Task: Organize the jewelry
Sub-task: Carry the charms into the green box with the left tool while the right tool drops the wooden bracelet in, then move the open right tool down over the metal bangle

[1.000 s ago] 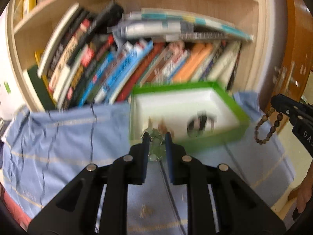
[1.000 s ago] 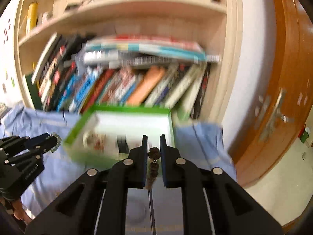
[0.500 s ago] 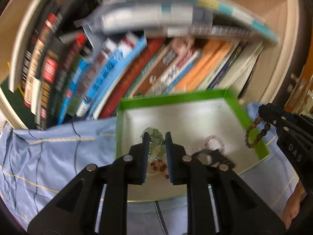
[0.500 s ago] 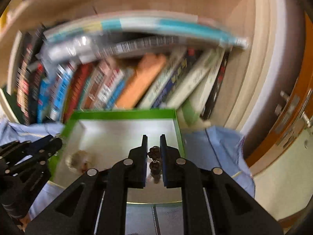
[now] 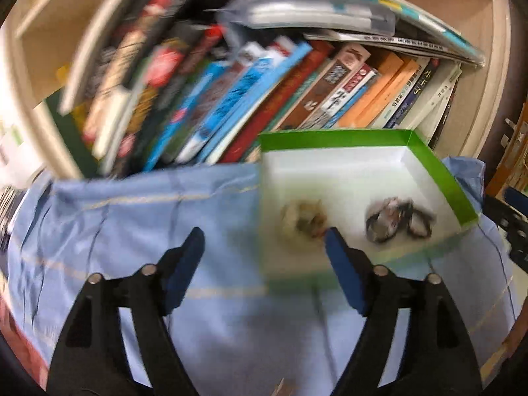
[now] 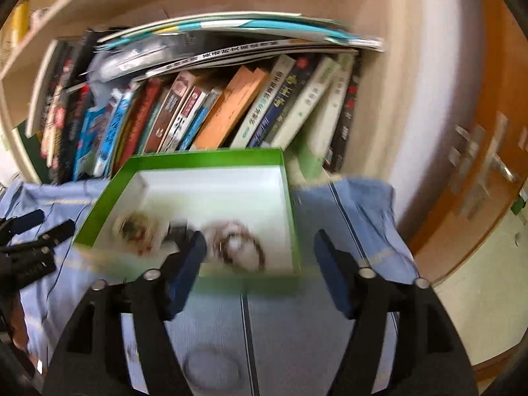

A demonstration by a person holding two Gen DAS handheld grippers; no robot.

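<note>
1. We see the left hand-held gripper (image 5: 264,244) with its jaws spread wide, having just been opening; nothing sits between the blue pads (image 5: 183,269), only the blue cloth (image 5: 132,217) below.
2. Our right hand-held gripper (image 6: 259,247) is likewise released, its jaws having just been opening, with nothing gripped between them.
3. The green-rimmed box (image 5: 439,171) with a white floor lies on the blue cloth, directly in front of the bookshelf (image 5: 495,66).
4. Inside the box, in the left wrist view, we make out a pale greenish bead bracelet (image 5: 303,219) toward the left and a dark tangle of jewelry (image 5: 399,219) to its right; both are blurred.
5. In the right wrist view, a brown bead bracelet (image 6: 241,247) lies on the box floor near the front right, just beyond the open jaws, with the greenish piece (image 6: 135,227) further left.
6. Leaning books (image 6: 231,112) fill the shelf behind the box, with magazines stacked flat on top of them.
7. A wooden door (image 6: 488,165) with a metal handle stands to the right.
</note>
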